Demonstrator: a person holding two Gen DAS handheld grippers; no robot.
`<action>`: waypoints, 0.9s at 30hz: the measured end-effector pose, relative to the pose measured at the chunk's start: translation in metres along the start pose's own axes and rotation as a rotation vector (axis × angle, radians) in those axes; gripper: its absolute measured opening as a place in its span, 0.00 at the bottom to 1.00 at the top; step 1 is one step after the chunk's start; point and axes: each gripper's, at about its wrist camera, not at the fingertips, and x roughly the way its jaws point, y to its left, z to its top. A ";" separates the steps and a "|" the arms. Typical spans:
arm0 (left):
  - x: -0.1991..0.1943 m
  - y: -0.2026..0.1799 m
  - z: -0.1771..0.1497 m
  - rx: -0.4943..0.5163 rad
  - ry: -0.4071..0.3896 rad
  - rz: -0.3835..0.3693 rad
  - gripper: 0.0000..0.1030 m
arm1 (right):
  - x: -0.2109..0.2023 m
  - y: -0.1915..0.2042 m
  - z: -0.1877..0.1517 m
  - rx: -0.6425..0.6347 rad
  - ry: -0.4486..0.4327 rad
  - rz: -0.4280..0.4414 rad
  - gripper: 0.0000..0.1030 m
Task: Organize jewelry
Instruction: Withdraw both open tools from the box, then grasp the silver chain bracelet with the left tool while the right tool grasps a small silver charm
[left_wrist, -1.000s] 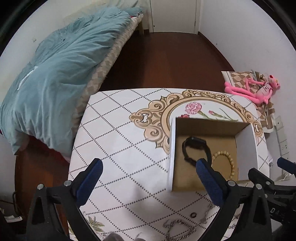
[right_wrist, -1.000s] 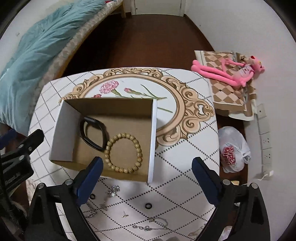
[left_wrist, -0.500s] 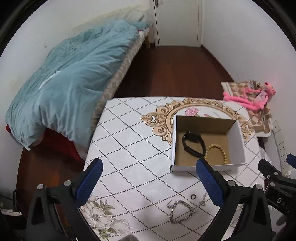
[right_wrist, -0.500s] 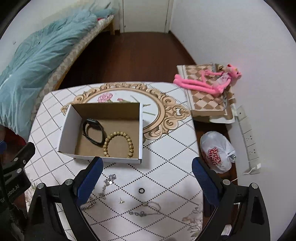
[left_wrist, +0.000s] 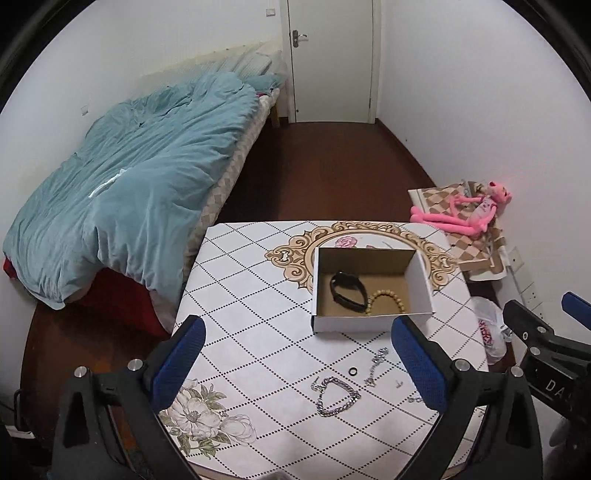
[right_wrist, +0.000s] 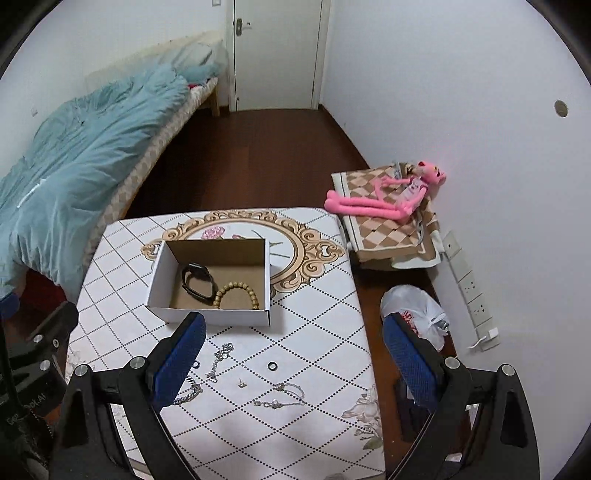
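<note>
Both grippers are hovering over the near edge of the table (right_wrist: 325, 302), the left gripper (left_wrist: 295, 365) and right gripper (right_wrist: 291, 354) each spreading blue padded fingers wide and pinching nothing. Near that edge, loose metal pieces are lying on the glossy diamond-patterned top: a chunky silver chain (left_wrist: 338, 395), a thin bracelet (right_wrist: 284, 395), a small black ring (right_wrist: 272, 366), a tiny stud (right_wrist: 242, 384). Farther in, toward the middle, an open cardboard box (right_wrist: 210, 317) is holding a black band (right_wrist: 197, 284) touching a round wooden bead bracelet (right_wrist: 236, 295). Beyond, a rumpled teal duvet (left_wrist: 129, 192) is draping a bed.
</note>
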 end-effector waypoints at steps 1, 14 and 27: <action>-0.003 -0.001 -0.001 0.001 -0.002 -0.004 1.00 | -0.004 0.000 -0.001 0.002 -0.004 0.003 0.95; 0.047 0.001 -0.058 -0.029 0.121 0.035 1.00 | 0.056 -0.025 -0.057 0.095 0.160 0.068 0.95; 0.126 0.003 -0.122 -0.029 0.346 0.106 1.00 | 0.176 -0.030 -0.135 0.143 0.321 0.153 0.70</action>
